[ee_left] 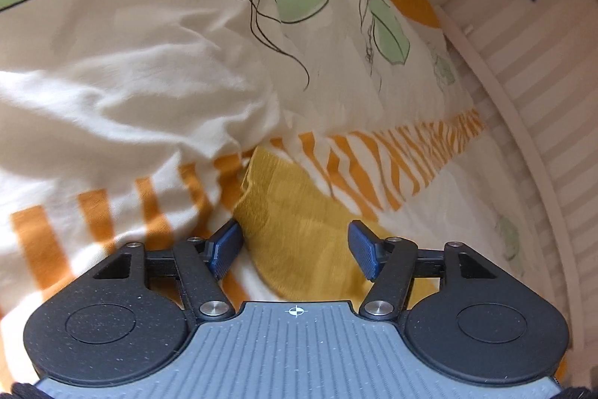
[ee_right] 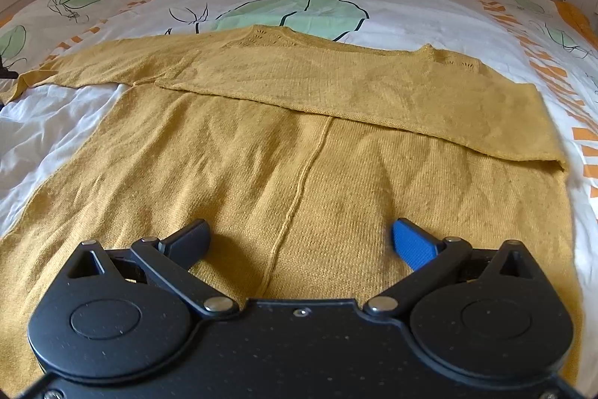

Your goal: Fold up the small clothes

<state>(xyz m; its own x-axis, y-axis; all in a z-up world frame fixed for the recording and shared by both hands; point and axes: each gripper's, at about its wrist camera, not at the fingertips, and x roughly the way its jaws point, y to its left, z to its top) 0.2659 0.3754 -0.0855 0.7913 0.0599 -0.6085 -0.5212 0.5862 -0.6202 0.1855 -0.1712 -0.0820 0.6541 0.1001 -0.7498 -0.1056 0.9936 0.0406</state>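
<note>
Both tongs gape, holding nothing. Left gripper (ee_left: 295,249) straddles the cuff of the outstretched sleeve (ee_left: 299,230) at lower centre, likely to fold it in. Right gripper (ee_right: 299,242) hovers over the mustard sweater (ee_right: 299,137), spread mid-frame on the leaf-print duvet (ee_right: 411,2).

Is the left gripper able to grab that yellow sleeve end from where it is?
Probably yes. The left gripper is open with the sleeve lying between its fingers, on the bedcover, and nothing covers it.
</note>
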